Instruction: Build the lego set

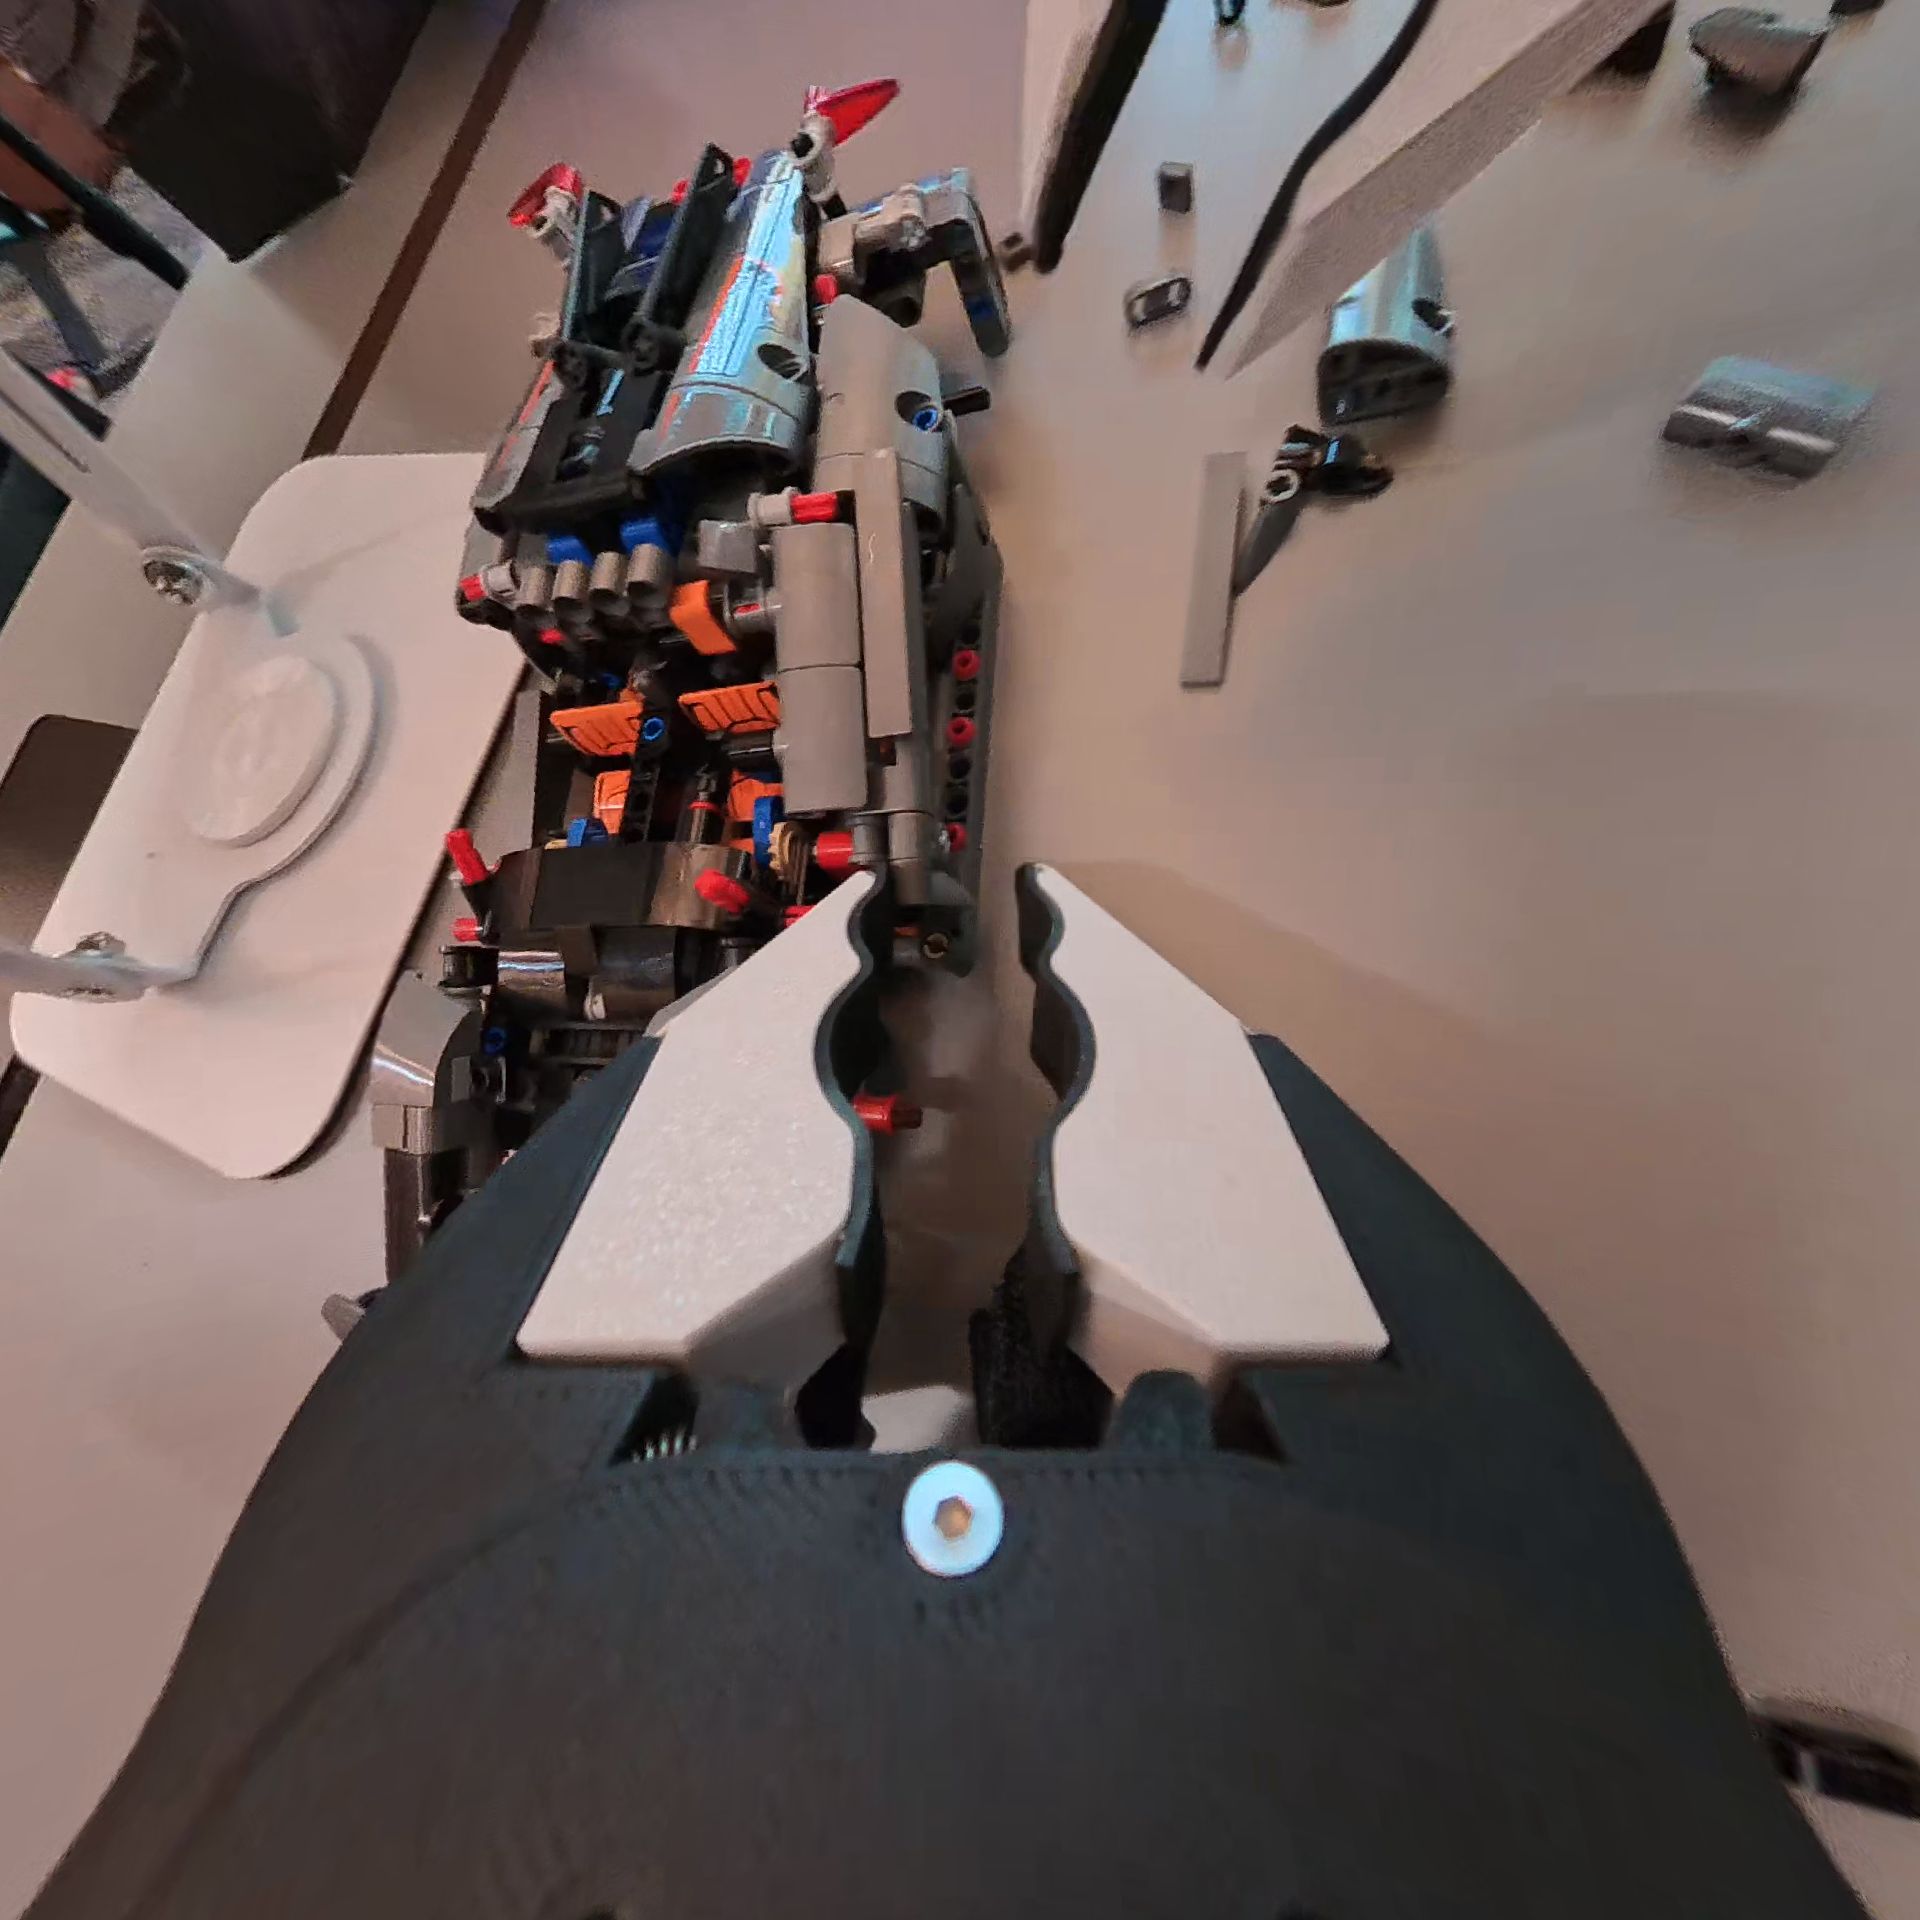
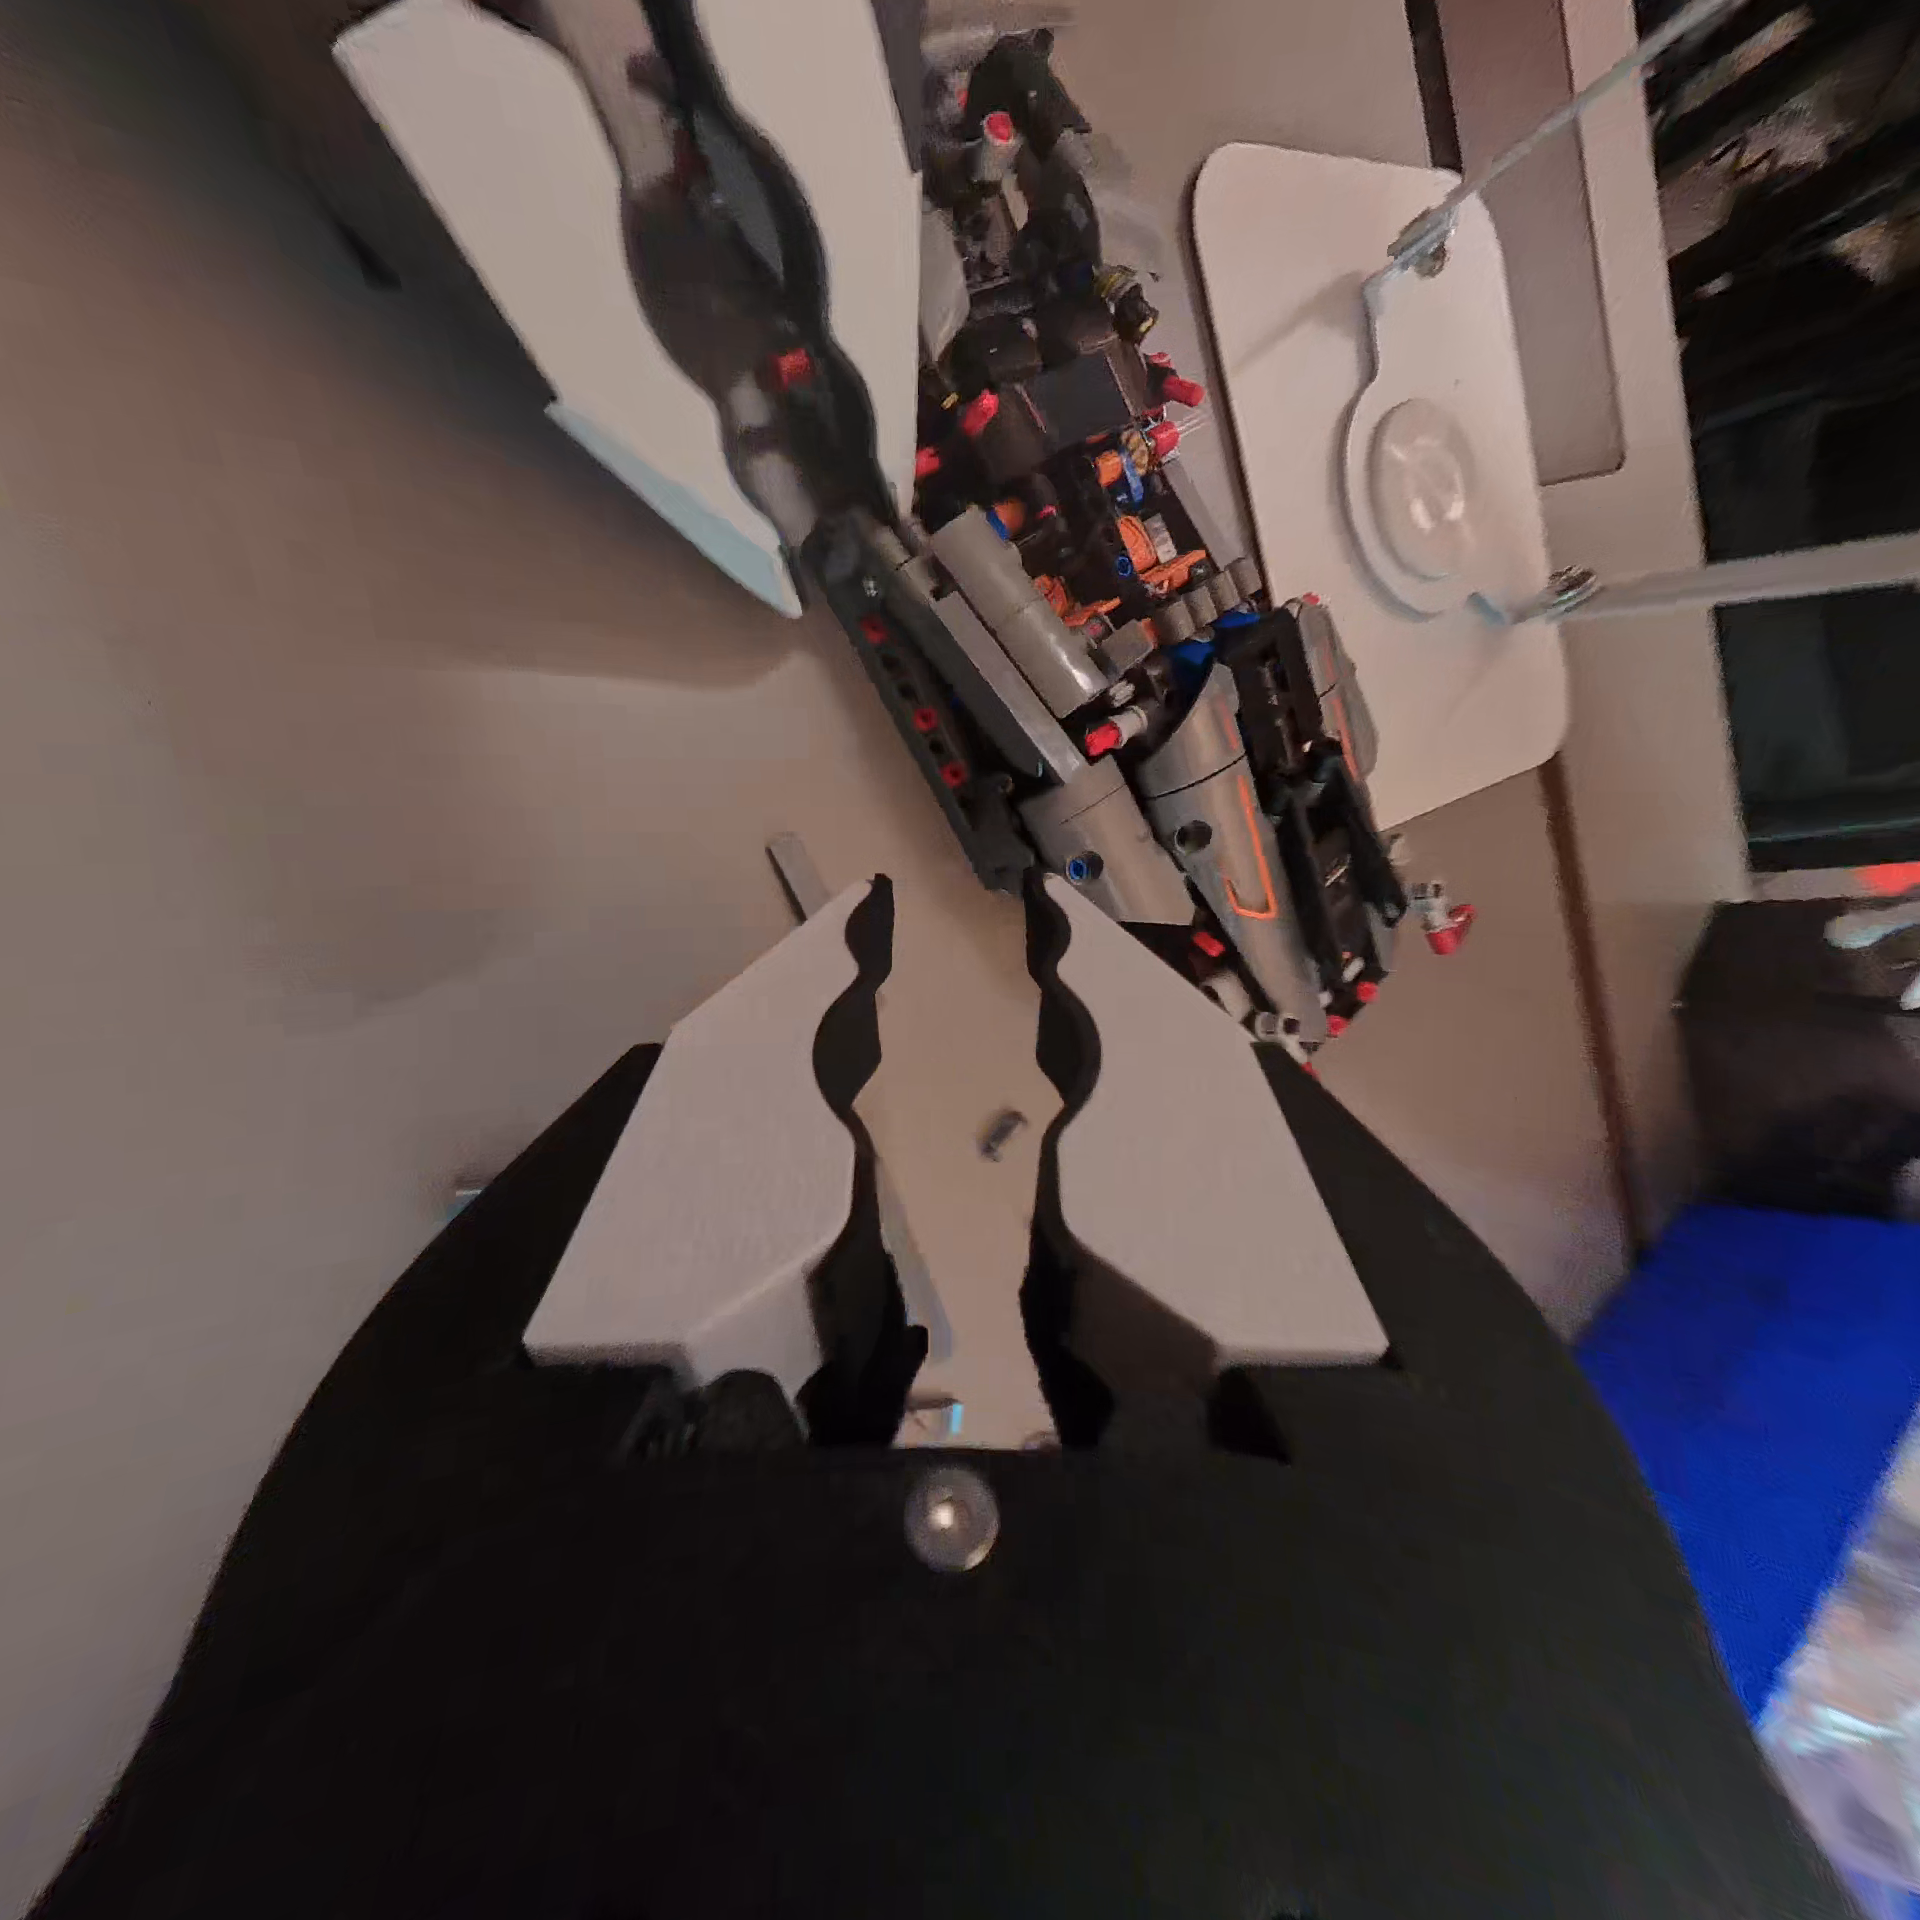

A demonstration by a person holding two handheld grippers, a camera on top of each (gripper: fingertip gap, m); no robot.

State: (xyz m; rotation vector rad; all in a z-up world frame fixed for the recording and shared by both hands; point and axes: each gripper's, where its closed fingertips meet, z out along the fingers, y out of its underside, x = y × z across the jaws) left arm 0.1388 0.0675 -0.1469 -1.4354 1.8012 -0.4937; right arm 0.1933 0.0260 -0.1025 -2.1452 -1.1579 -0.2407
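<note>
Your left gripper (image 1: 951, 894) covers the near end of the lego model (image 1: 748, 582) in the left wrist view; whether its fingers (image 1: 727, 1122) touch the dark grey side beam (image 1: 961, 727) cannot be told. At the top right, small grey loose parts (image 1: 1766, 416) are smeared, and one (image 1: 1756, 42) is cut by the upper edge. In the right wrist view, your right gripper (image 2: 956, 894) hides the model's front tip (image 2: 1226, 935), a tiny grey piece (image 2: 1003, 1132) between the fingers is too small to name, and the blue patch (image 2: 1766, 1403) at right is blurred.
</note>
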